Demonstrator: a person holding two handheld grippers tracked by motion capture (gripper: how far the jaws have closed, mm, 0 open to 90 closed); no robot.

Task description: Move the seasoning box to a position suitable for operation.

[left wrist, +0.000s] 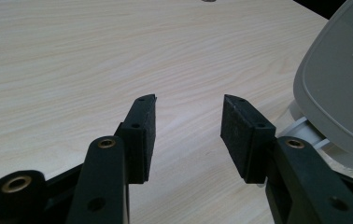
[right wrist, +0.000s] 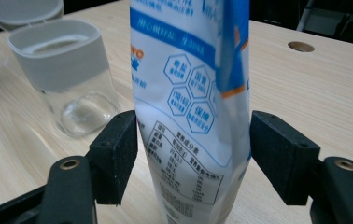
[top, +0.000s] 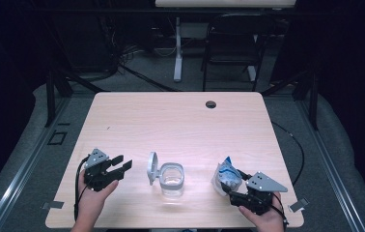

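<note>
Nearest me, at about five o'clock on the table (top: pixel 137 116), my right gripper (top: pixel 232 185) has the blue-and-white pouch (right wrist: pixel 193 107) standing upright between its jaws. The left jaw touches the pouch, but a narrow gap shows at the right one, so I cannot tell whether the grip is firm. At seven o'clock my left gripper (left wrist: pixel 188 130) is spread wide with nothing between the jaws, only bare wood. Between the two, near six o'clock, I see the clear jar (top: pixel 172 180) with its grey collar, upright, its hinged lid (top: pixel 152 167) flipped open toward the left gripper. Farther off, near one o'clock, lies the table's cable hole (top: pixel 211 104).
</note>
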